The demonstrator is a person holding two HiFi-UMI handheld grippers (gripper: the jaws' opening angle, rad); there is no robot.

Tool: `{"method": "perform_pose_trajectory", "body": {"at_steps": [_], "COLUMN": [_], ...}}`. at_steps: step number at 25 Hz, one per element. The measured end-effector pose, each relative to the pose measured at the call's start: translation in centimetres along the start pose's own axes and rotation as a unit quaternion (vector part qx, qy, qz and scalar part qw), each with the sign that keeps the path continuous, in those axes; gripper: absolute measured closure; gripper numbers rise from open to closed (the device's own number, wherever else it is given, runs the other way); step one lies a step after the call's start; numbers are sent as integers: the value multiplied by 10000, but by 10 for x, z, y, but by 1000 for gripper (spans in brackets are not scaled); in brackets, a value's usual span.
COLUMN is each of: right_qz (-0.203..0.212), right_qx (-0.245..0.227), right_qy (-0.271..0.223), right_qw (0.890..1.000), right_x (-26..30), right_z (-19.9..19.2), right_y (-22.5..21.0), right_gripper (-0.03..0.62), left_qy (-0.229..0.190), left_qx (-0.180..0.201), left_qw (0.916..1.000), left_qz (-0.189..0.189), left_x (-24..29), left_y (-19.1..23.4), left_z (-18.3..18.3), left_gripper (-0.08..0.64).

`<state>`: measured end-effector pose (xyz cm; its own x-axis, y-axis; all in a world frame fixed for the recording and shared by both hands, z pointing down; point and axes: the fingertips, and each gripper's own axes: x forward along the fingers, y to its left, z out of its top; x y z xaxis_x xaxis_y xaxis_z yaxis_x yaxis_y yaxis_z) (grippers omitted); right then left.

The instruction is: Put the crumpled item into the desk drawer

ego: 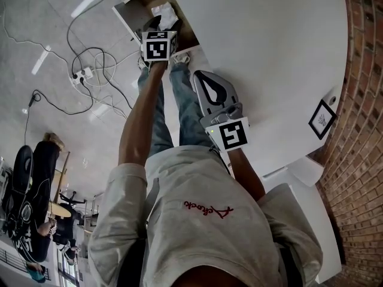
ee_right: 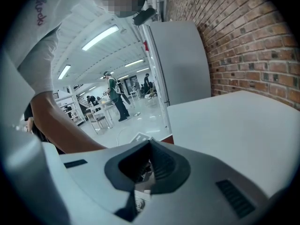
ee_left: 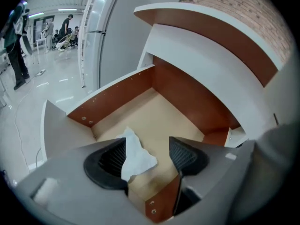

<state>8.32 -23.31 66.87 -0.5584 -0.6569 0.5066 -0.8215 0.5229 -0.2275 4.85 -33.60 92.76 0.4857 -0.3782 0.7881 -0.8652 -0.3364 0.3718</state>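
Inside the open drawer (ee_left: 117,93), white crumpled paper (ee_left: 136,156) between the 2 wide-spread jaws of the left gripper (ee_left: 147,143). Right gripper (ee_right: 149,143) by the white desk (ee_right: 234,125), jaws pressed together, nothing inside.

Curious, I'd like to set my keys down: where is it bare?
Bare: the drawer floor behind the crumpled paper, up to its far walls, and the white desktop beyond the right gripper. Crowded: the drawer's near corner, where the left gripper straddles the paper.
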Motion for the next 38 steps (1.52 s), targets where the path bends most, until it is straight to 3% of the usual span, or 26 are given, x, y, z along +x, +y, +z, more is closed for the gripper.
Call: {"method": "perform_pose_trajectory", "body": {"at_steps": [4, 10, 14, 21, 26, 31, 38], "right_qz": [-16, -74, -150, -111, -122, -164, -312], "right_qx": [-39, -86, -111, -272, -424, -641, -766], "right_qy": [18, 9, -22, -62, -348, -474, -606], "right_qw": [10000, 9999, 9998, 9995, 9984, 9967, 9947], "right_x": [0, -3, -3, -3, 6, 9, 4], "right_z": [-1, -4, 2, 17, 34, 60, 88], "right_y": [1, 1, 4, 24, 29, 35, 45], "right_gripper": [580, 580, 580, 580, 580, 580, 580], "left_qy": [-261, -516, -671, -1385, -1975, -2531, -2796], "left_qx": [-29, 127, 127, 198, 550, 576, 951], "left_qw": [9997, 9983, 9974, 9901, 9787, 9657, 9553], "left_qz": [-17, 223, 247, 134, 81, 84, 115], "left_x": [-16, -47, -69, -142, -204, -270, -335], "left_y": [1, 8, 12, -2, -8, -14, -24], "left_z": [4, -4, -2, 25, 57, 83, 101], "left_gripper": [304, 546, 551, 551, 551, 551, 551]}}
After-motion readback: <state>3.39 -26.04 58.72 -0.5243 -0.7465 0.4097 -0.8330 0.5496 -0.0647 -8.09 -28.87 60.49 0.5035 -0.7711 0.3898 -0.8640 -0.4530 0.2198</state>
